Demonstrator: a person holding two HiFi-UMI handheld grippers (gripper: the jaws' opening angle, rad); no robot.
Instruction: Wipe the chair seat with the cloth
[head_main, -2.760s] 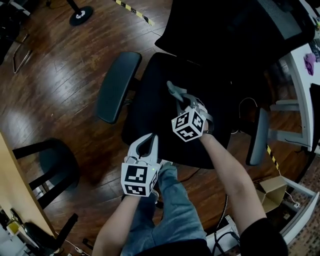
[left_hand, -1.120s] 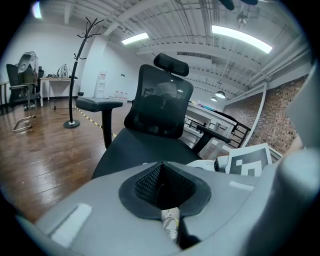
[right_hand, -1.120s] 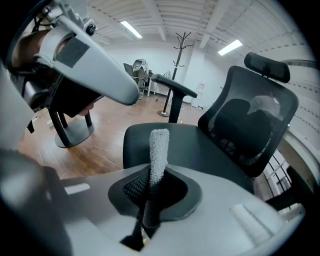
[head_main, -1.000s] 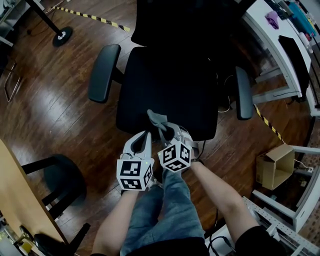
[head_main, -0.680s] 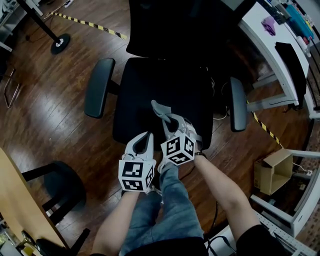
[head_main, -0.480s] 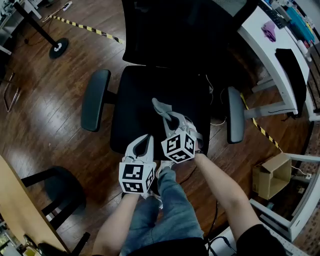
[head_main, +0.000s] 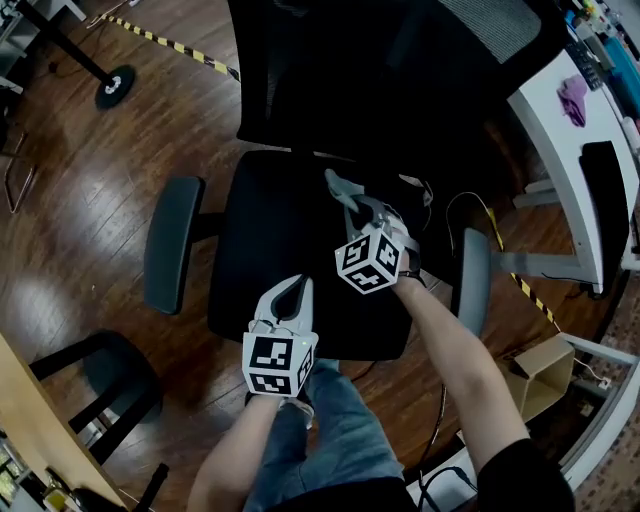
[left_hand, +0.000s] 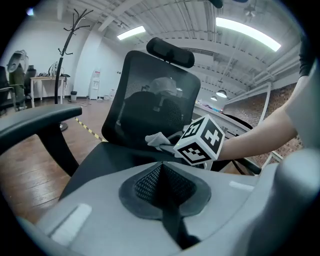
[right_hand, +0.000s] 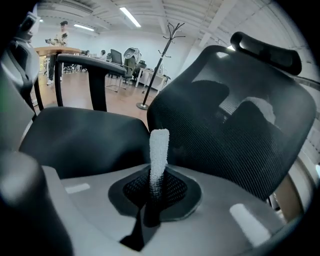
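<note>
Cloth (head_main: 338, 184) juts lengthwise from right tongs (head_main: 354, 205) toward backrest (head_main: 400, 70) (tongs pinched)

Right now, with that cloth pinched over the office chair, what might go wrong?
1. The right hand-held gripper holds the cloth by only a narrow fold, so a hard drag across the seat might pull it free.
2. The forearm passes close to the right armrest; a wide sweep could bump it and perhaps shift the chair.
3. Little cloth sticks out past the jaws, so the gripper itself might rub the seat.
</note>
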